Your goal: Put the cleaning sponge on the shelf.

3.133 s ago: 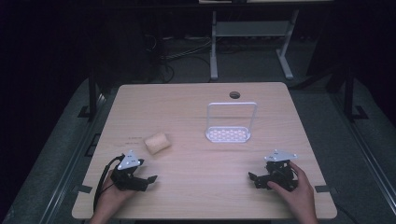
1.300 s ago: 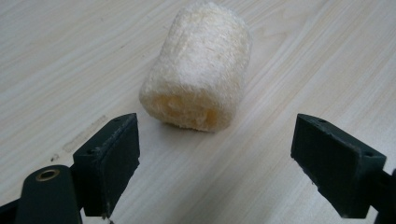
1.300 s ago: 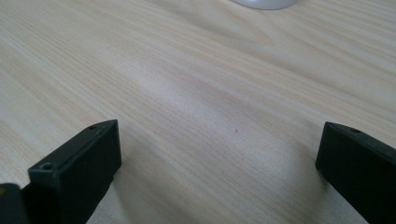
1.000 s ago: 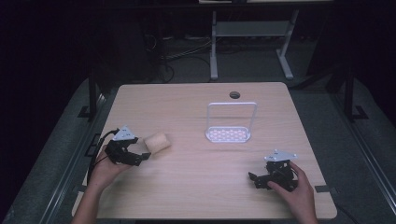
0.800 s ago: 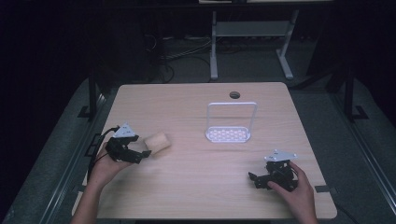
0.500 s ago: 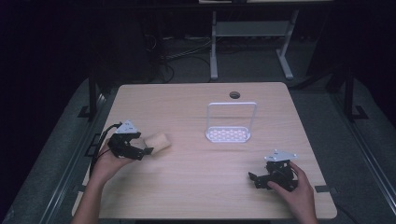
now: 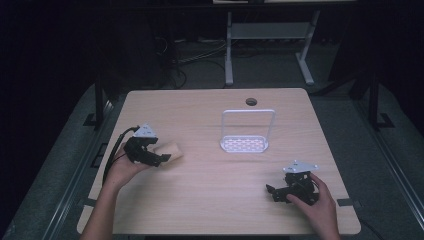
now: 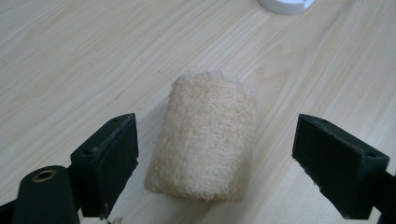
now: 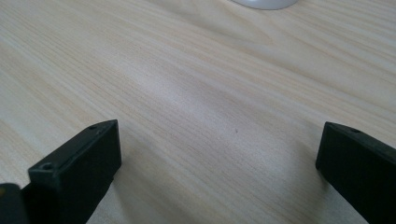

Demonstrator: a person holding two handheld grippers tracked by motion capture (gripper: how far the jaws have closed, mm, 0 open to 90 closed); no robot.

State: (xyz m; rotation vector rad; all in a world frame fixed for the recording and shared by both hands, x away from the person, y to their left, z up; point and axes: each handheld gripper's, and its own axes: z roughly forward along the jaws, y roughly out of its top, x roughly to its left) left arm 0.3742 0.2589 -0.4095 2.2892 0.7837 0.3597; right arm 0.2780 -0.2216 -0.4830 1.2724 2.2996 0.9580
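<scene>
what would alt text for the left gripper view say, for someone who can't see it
A beige loofah sponge, shaped like a short roll, lies on a pale wooden table between the two open black jaws of the left gripper, which do not touch it. The edge of a white stand shows at the top.

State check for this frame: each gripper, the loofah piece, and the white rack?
Left gripper: open, jaws either side of the loofah, not touching it.
Right gripper: open, nothing between its jaws.
Loofah piece: lying on its side on the table.
White rack: upright, nothing in it.
</scene>
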